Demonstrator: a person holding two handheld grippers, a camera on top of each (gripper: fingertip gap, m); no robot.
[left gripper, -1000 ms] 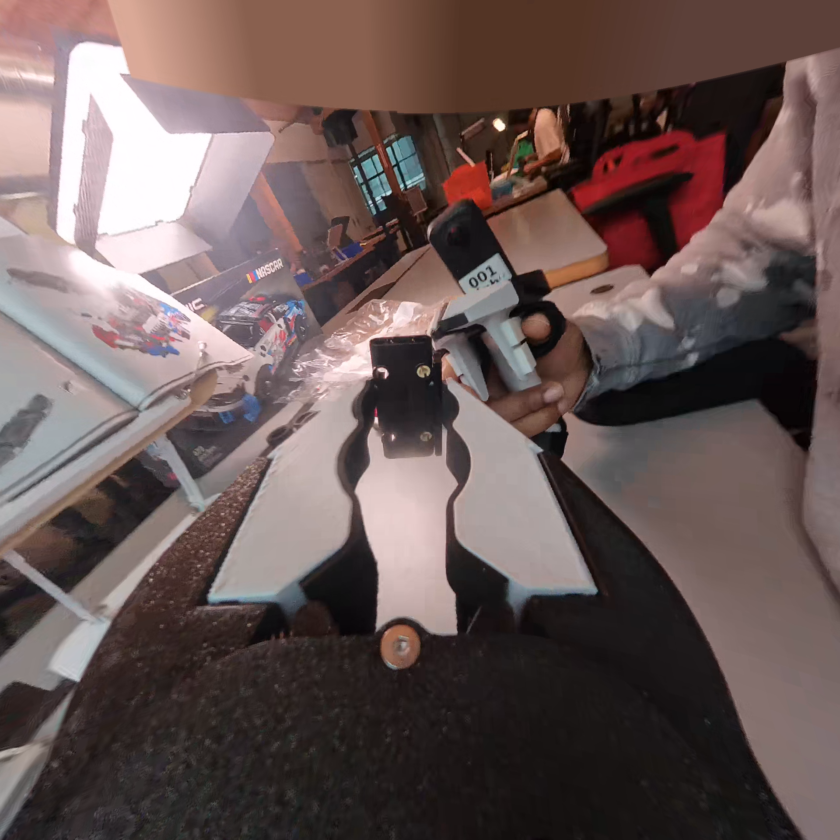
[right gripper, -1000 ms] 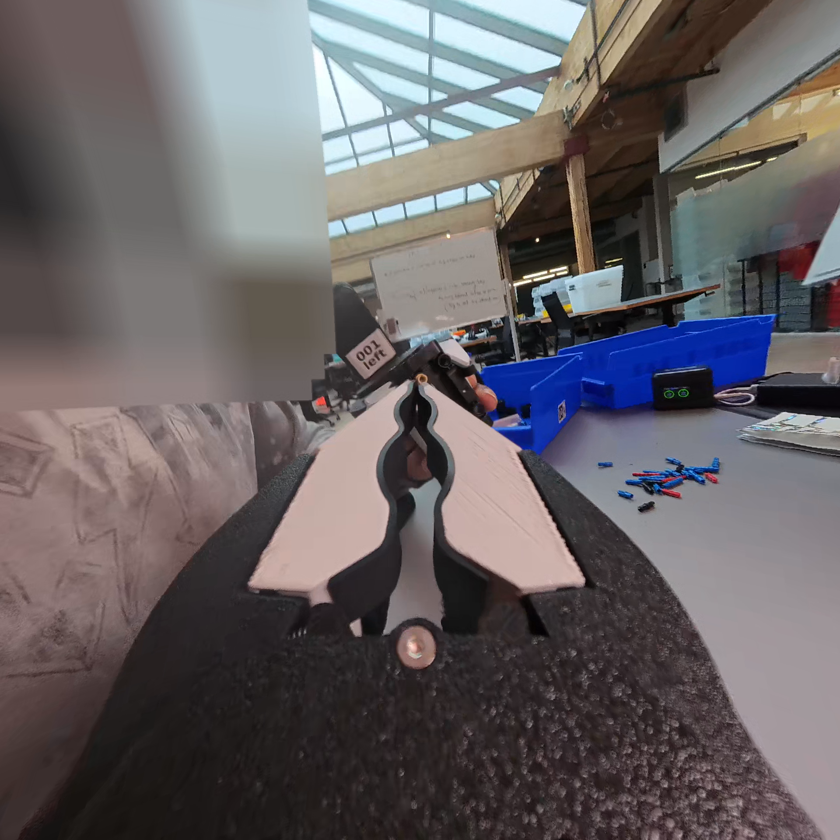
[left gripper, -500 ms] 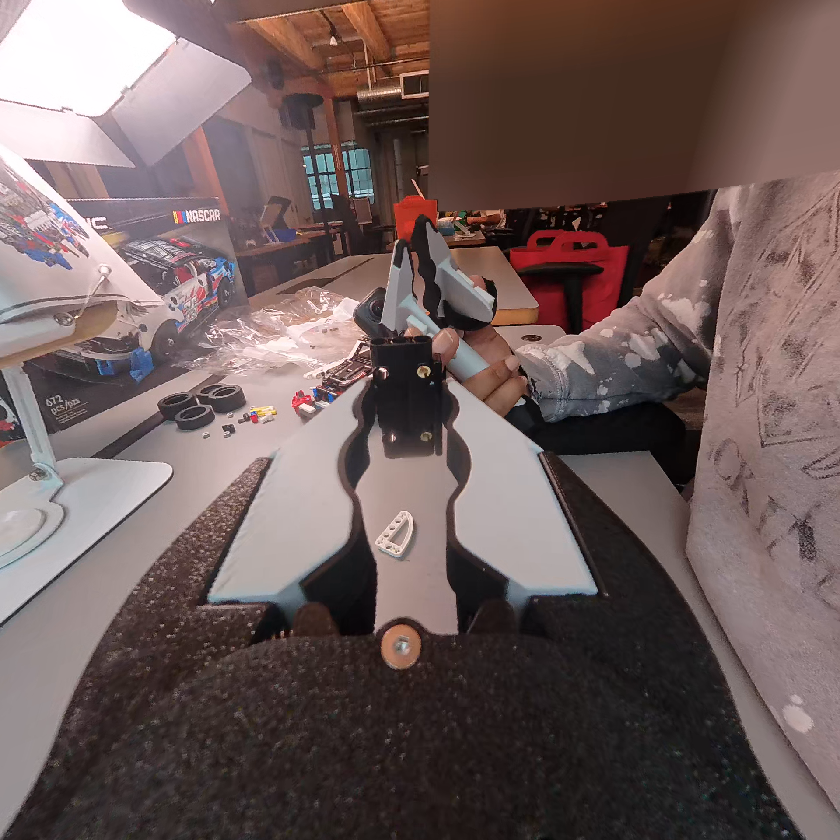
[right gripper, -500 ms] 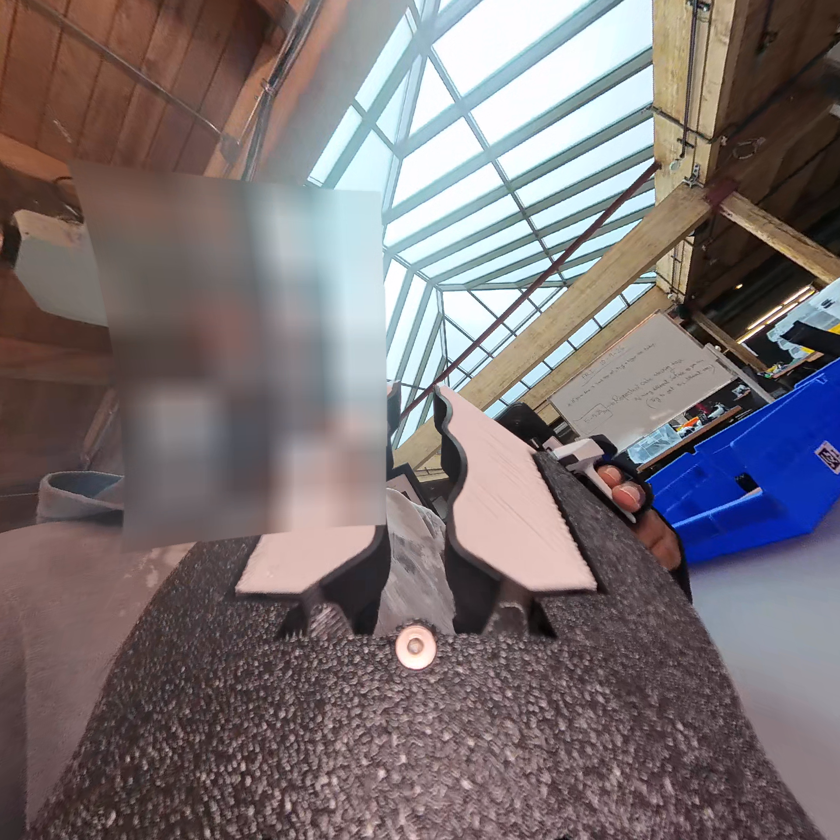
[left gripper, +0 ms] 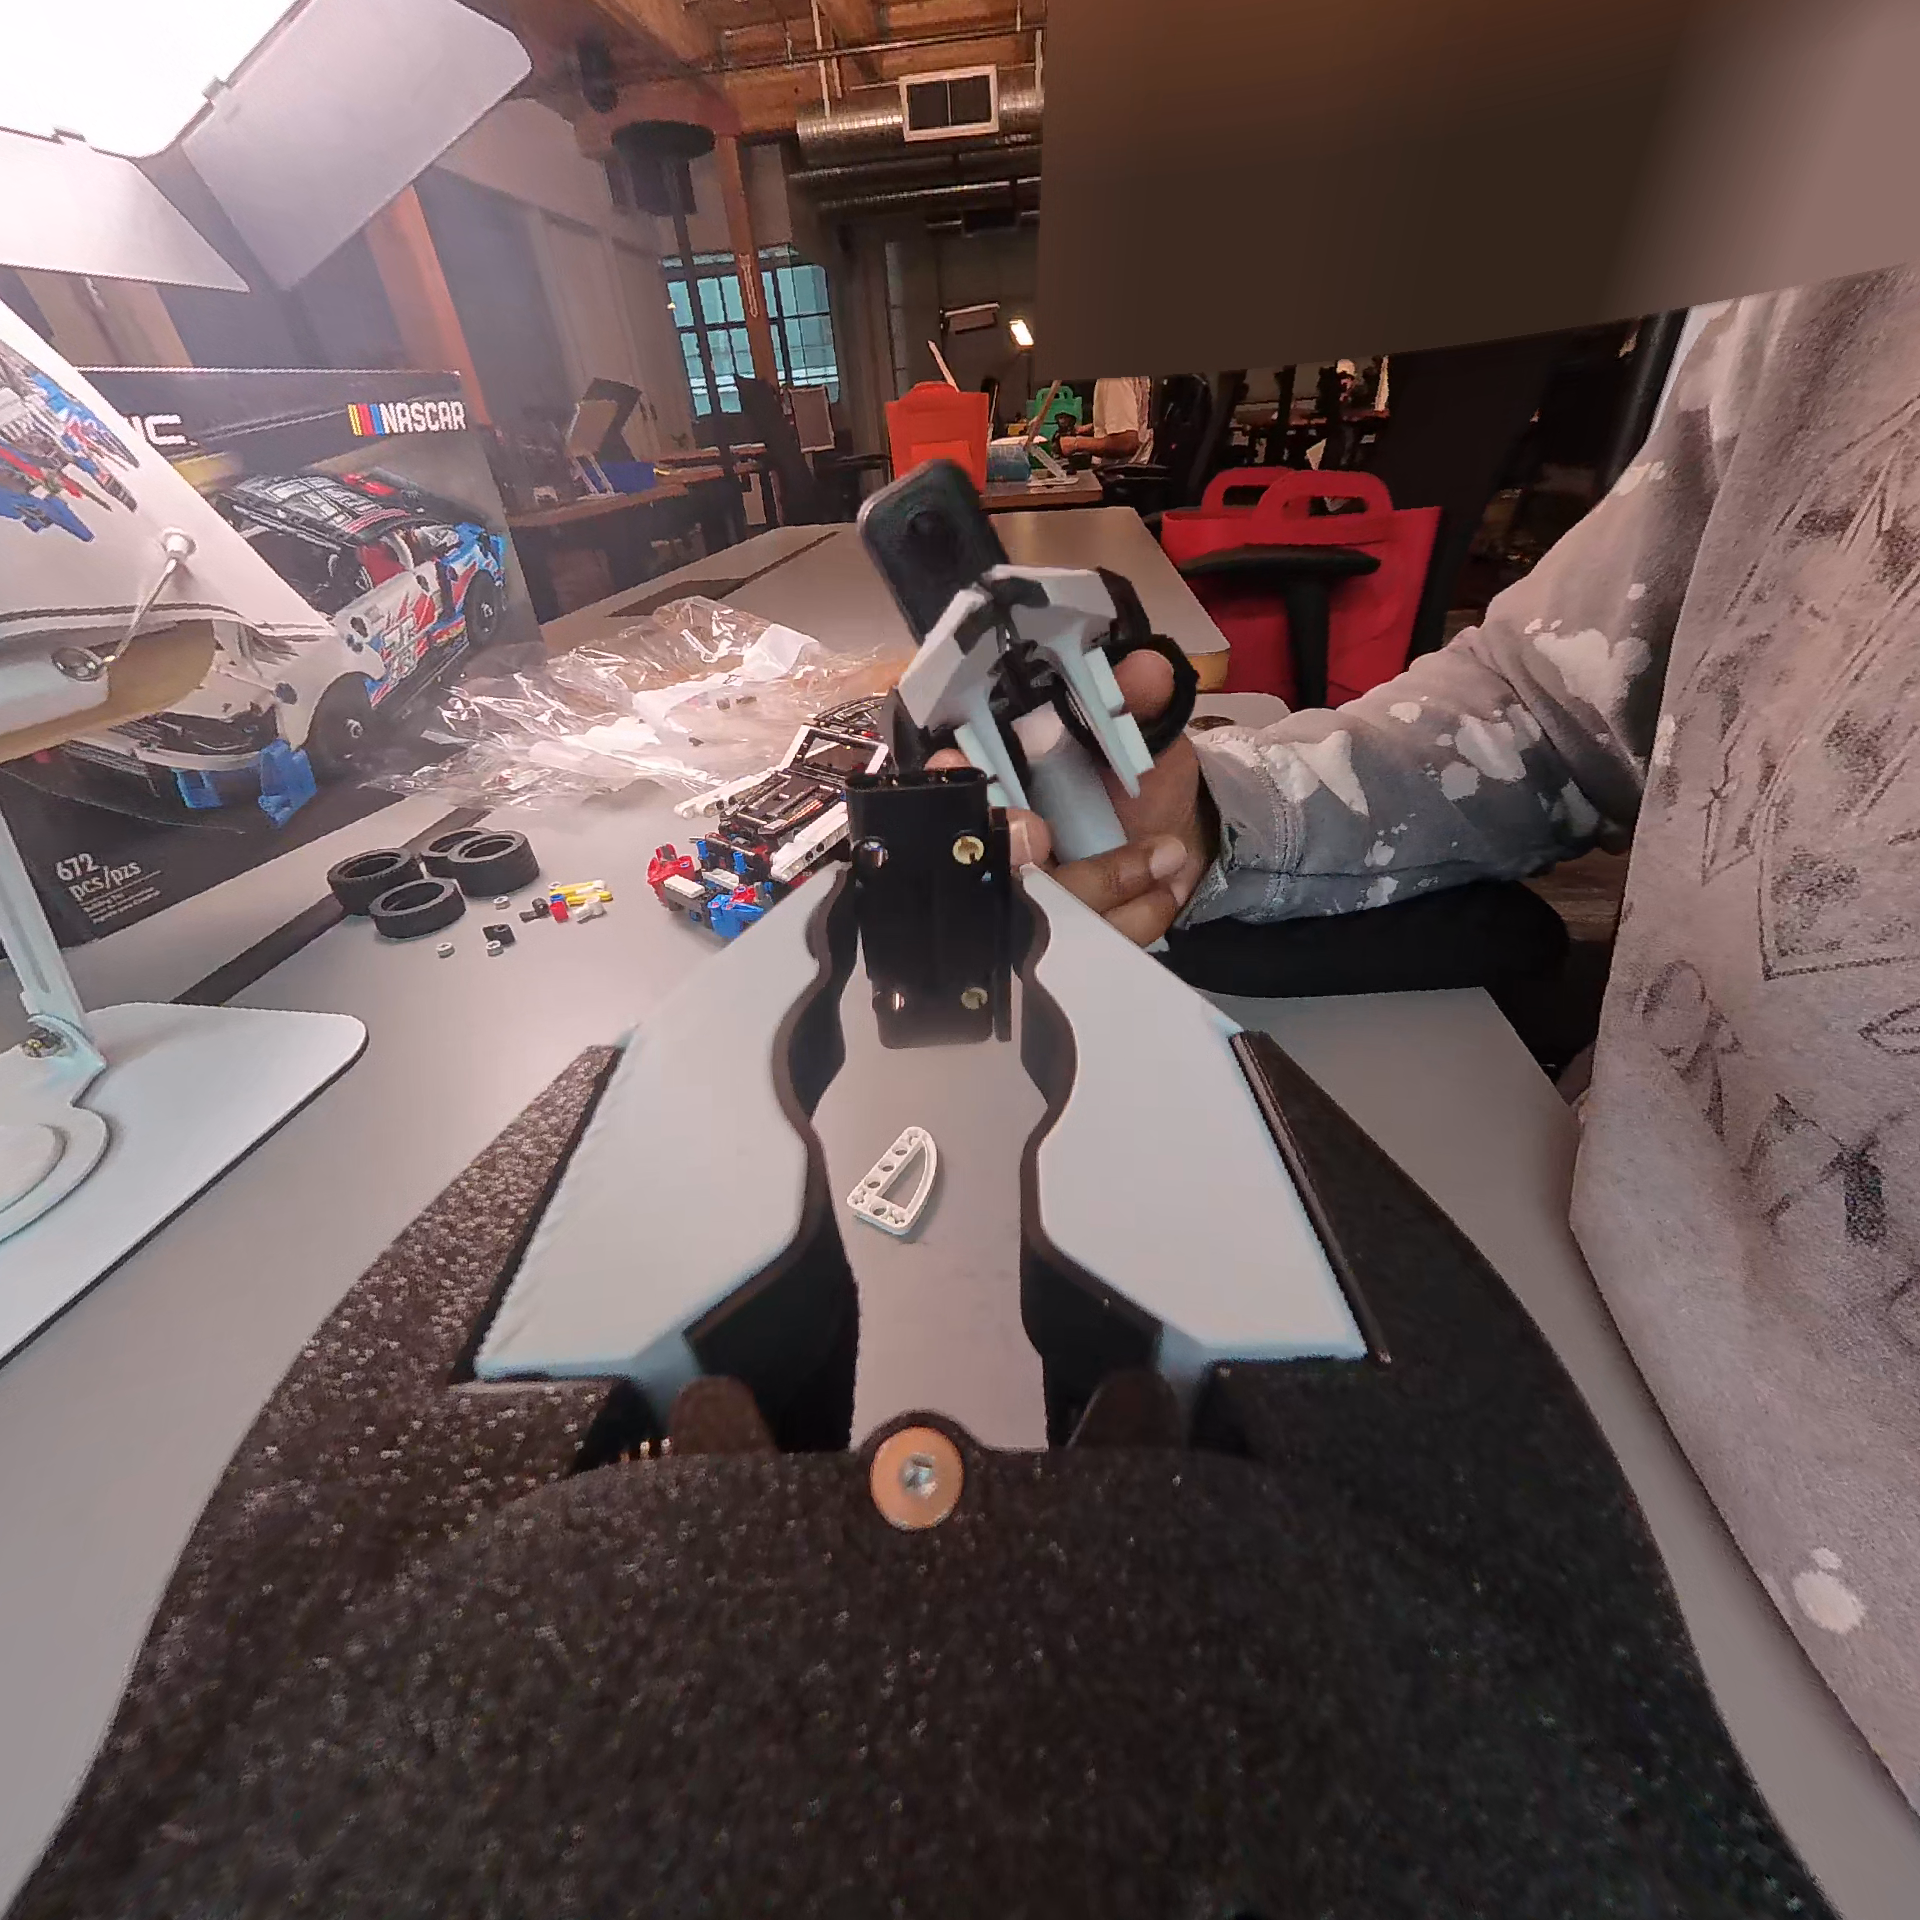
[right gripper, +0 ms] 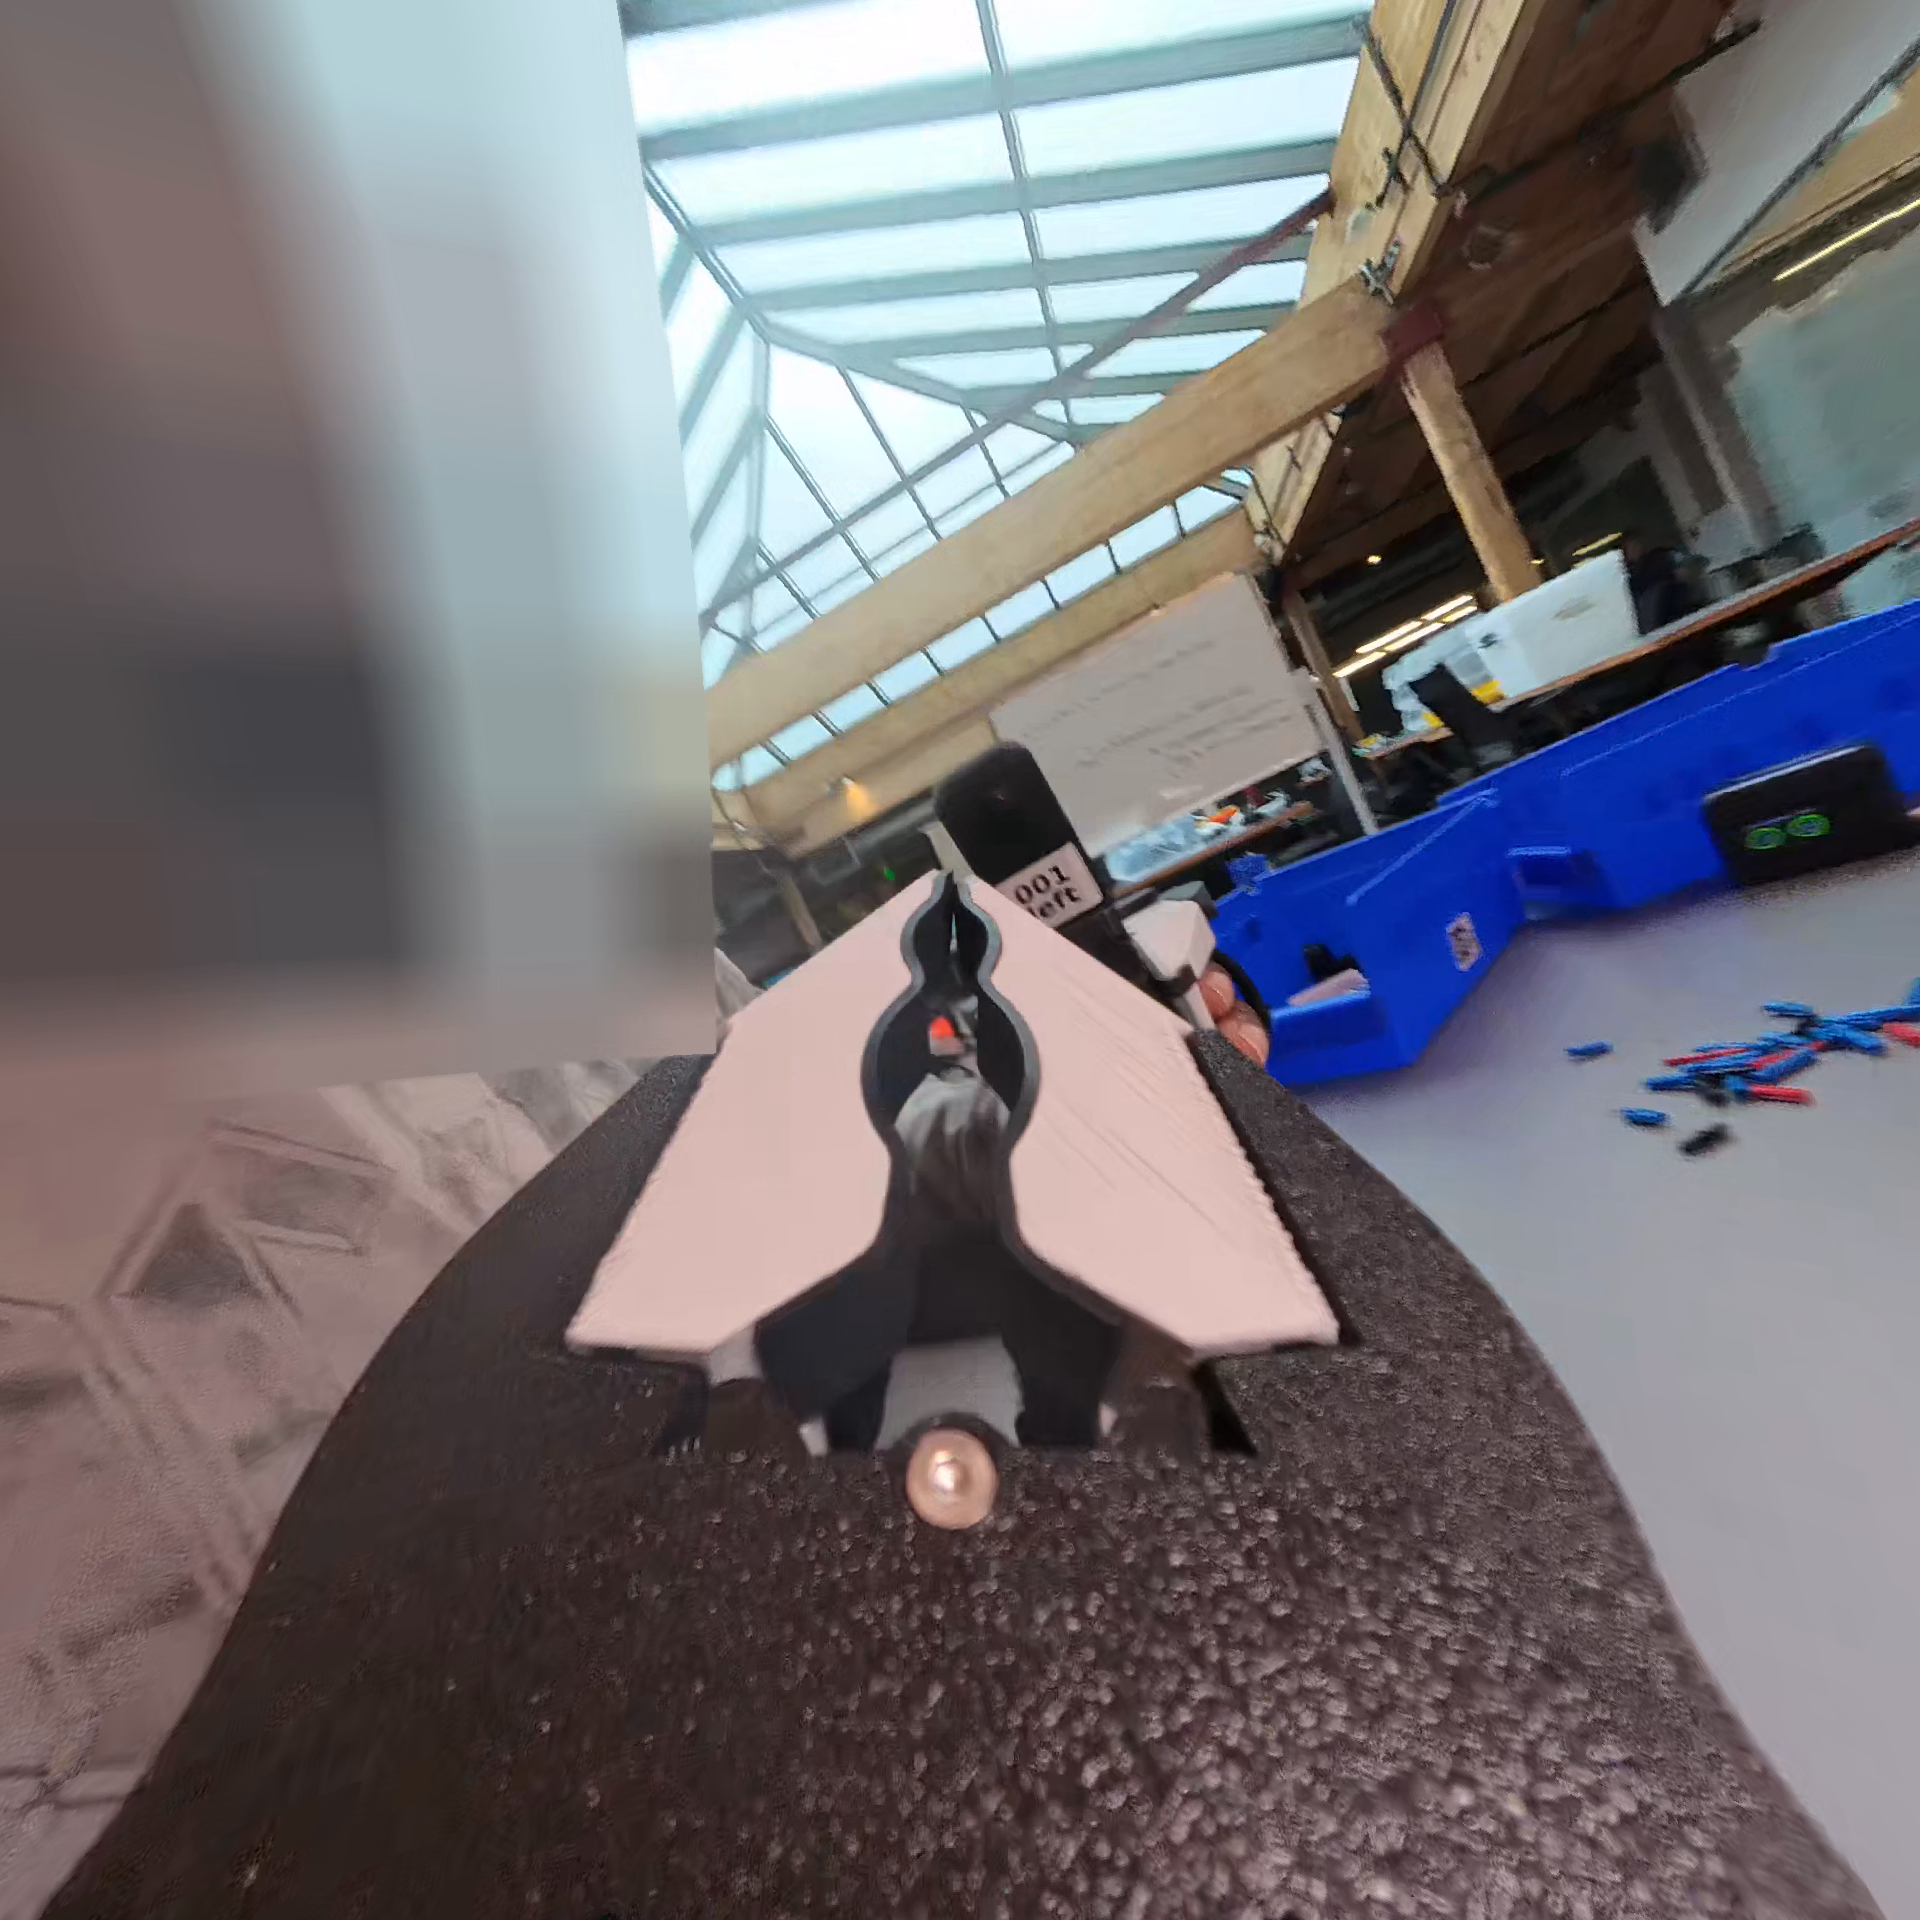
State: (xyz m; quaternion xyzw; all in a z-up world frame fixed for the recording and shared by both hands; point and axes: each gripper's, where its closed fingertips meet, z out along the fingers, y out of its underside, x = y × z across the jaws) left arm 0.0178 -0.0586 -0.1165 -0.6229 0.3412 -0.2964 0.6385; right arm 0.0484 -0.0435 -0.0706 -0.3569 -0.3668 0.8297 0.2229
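Observation:
My left gripper is shut on a black toy-brick piece with pin holes and holds it above the grey table. A small white curved piece lies on the table under the fingers. My right gripper is shut with nothing seen between its tips and points up at the left gripper's camera block. In the left wrist view a hand holds the right gripper just behind the black piece. A part-built toy car stands beyond.
Three black tyres and small loose parts lie left of the car. Behind are clear plastic bags, the set's box and a white book stand. Blue bins, scattered pins and a black device are right.
The left view has levelled, bringing the table parts into sight, still gripping the black piece. The right gripper tipped up toward the roof, then came back down toward the left gripper.

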